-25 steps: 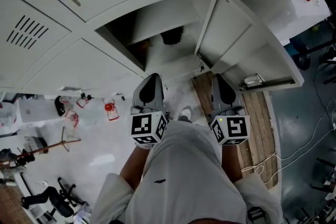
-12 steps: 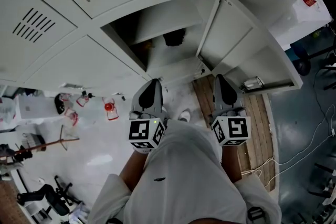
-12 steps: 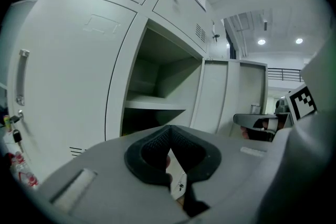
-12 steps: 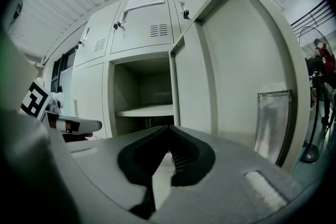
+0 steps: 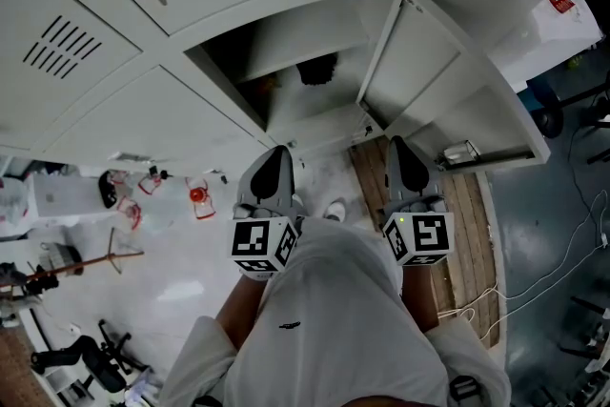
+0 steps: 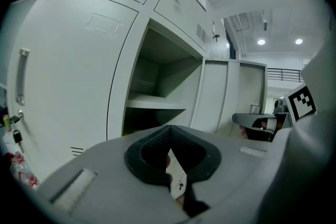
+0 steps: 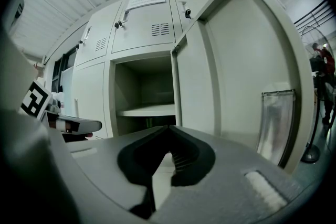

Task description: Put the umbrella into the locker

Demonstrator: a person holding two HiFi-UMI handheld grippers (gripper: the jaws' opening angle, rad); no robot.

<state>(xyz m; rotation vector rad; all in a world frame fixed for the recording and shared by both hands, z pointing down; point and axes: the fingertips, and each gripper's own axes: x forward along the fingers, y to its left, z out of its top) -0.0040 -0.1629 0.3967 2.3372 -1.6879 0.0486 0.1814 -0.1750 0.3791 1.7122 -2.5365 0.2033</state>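
**Umbrella apparently stowed, door step ahead**

Head view: a dark bundle [image 5: 317, 69], which I judge to be the umbrella, lies deep in the open locker [image 5: 295, 38]. Its door [image 5: 419, 62] stands wide at right.

Left gripper view: the left gripper [image 6: 169, 128] is pinched together on nothing.

Right gripper view: the right gripper [image 7: 168, 127] is likewise closed and empty.

I'd push the door by its outer edge, slowly, keeping both tips outside the frame.
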